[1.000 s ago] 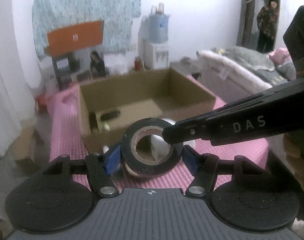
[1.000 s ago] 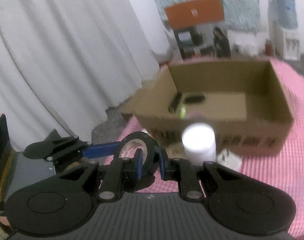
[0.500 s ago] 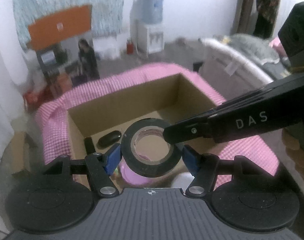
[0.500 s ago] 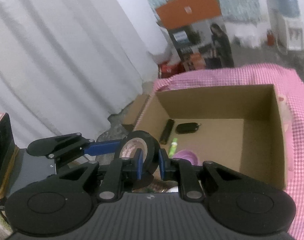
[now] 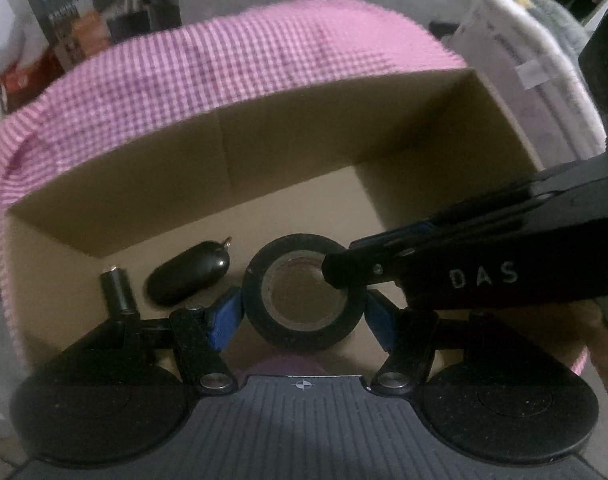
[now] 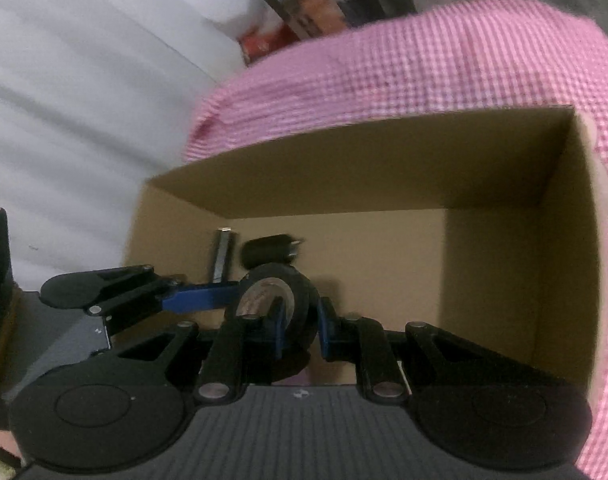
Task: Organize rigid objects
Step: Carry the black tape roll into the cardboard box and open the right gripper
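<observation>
Placing step: tape roll (image 5: pixel 302 295) over cardboard box (image 5: pixel 288 152), left hand-held gripper (image 5: pixel 302 312) clamping its sides, right hand-held gripper (image 6: pixel 298 328) pinching its wall. Next: lower beside key fob (image 5: pixel 188 274), release both.

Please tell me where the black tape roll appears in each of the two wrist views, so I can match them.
Left wrist view: black tape roll low centre, facing the camera, between the blue pads.
Right wrist view: black tape roll low, left of centre, seen nearly edge-on.
Shared landmark: the cardboard box behind it.
</observation>
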A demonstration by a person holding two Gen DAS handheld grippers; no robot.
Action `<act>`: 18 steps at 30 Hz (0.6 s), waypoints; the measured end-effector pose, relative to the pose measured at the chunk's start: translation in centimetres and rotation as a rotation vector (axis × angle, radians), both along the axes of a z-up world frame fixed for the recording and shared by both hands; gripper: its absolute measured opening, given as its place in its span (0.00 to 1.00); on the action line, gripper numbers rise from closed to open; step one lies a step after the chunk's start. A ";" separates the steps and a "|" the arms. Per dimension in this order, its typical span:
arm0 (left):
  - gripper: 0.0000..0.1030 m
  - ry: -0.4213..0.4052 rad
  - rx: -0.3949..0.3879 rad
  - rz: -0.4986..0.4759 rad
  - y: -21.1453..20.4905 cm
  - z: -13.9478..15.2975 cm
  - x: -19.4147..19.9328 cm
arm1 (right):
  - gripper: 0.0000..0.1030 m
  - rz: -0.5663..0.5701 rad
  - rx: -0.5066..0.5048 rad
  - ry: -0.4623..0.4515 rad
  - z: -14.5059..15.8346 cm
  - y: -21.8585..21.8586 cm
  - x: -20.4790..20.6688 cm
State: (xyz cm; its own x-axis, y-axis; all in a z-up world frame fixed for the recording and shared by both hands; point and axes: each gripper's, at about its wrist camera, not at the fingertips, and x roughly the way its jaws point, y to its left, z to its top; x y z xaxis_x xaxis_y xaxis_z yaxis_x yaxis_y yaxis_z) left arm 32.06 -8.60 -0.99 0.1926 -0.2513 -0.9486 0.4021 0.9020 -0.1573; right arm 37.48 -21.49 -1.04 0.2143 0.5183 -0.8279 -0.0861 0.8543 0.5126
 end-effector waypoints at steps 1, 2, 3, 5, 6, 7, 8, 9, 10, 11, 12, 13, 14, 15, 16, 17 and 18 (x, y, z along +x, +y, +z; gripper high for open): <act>0.64 0.014 0.002 0.001 -0.1 -0.5 0.5 | 0.18 0.001 -0.009 0.014 -0.6 0.0 0.5; 0.64 0.028 0.004 0.004 -0.2 -1.0 1.0 | 0.18 0.000 -0.016 0.024 -1.2 0.0 0.9; 0.64 0.037 0.007 0.006 -0.3 -1.4 1.4 | 0.18 -0.001 -0.023 0.034 -1.7 0.0 1.3; 0.64 0.051 0.018 0.003 -0.4 -2.0 2.2 | 0.18 0.000 -0.034 0.048 -2.6 0.1 2.1; 0.64 0.055 0.023 0.004 -0.4 -2.3 2.4 | 0.18 -0.001 -0.037 0.057 -3.1 0.2 2.5; 0.64 0.058 0.029 0.004 -0.5 -2.5 2.6 | 0.18 0.000 -0.040 0.064 -3.6 0.2 3.0; 0.64 0.059 0.034 0.003 -0.5 -2.7 2.8 | 0.18 0.002 -0.043 0.067 -3.9 0.4 3.3; 0.64 0.062 0.039 0.002 -0.6 -2.8 2.8 | 0.19 0.005 -0.048 0.069 -4.1 0.6 3.5; 0.64 0.064 0.045 0.000 -0.6 -2.9 2.9 | 0.19 0.007 -0.054 0.072 -4.4 0.8 3.6; 0.65 0.063 0.050 -0.001 -0.7 -3.0 3.0 | 0.19 0.009 -0.057 0.075 -4.5 0.8 3.9; 0.65 0.060 0.053 -0.004 -0.7 -3.0 2.9 | 0.19 0.011 -0.060 0.076 -4.7 0.9 4.1; 0.66 0.055 0.053 -0.004 -0.7 -3.0 2.9 | 0.19 0.014 -0.064 0.074 -4.8 1.0 4.1; 0.67 0.055 0.050 -0.002 -0.6 -2.9 2.9 | 0.20 0.017 -0.070 0.074 -4.9 1.2 4.2; 0.70 0.057 0.044 0.002 -0.5 -2.9 2.9 | 0.20 0.019 -0.072 0.076 -5.1 1.3 4.2; 0.73 0.059 0.038 0.007 -0.5 -2.9 2.9 | 0.20 0.017 -0.070 0.078 -5.3 1.3 4.3; 0.74 0.059 0.037 0.010 -0.4 -2.8 2.8 | 0.20 0.016 -0.068 0.079 -5.3 1.3 4.3; 0.76 0.055 0.038 0.011 -0.3 -2.8 2.7 | 0.21 0.013 -0.065 0.082 -5.2 1.2 4.3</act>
State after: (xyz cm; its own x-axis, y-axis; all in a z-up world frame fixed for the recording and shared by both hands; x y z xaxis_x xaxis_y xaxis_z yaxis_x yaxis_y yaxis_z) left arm 34.77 -8.94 -3.79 0.1426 -0.2134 -0.9665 0.3839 0.9120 -0.1447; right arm 41.76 -20.24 -6.21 0.1379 0.4648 -0.8746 -0.0575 0.8853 0.4615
